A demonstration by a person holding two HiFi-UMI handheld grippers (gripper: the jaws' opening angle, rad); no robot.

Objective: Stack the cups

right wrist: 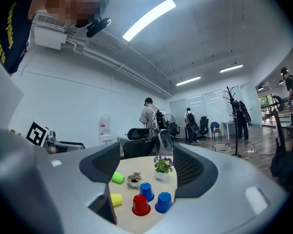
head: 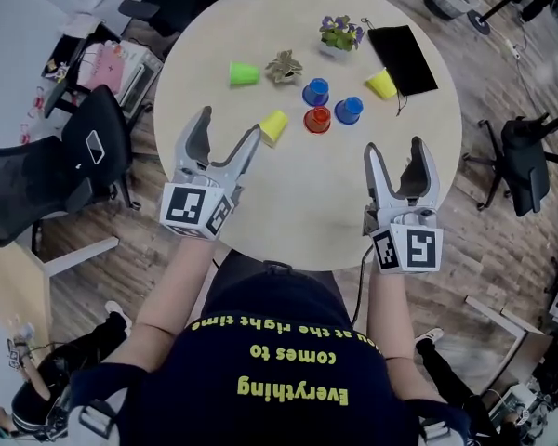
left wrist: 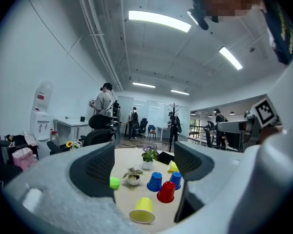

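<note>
Six cups sit on the round table (head: 214, 203). A green cup (head: 244, 73) and a yellow cup (head: 273, 125) lie on their sides. A red cup (head: 317, 119) and two blue cups (head: 315, 92) (head: 348, 110) stand upside down close together, and a second yellow cup (head: 382, 84) lies further right. My left gripper (head: 228, 126) is open and empty, its right fingertip just left of the near yellow cup (left wrist: 143, 210). My right gripper (head: 395, 147) is open and empty over the table's near right, and the red cup (right wrist: 140, 204) lies ahead of it.
A small succulent pot (head: 284, 66), a purple-flower pot (head: 340, 32) and a black pouch (head: 403, 59) sit at the table's far side. Office chairs (head: 93, 147) stand to the left and right of the table. People stand far back in the room (left wrist: 106, 106).
</note>
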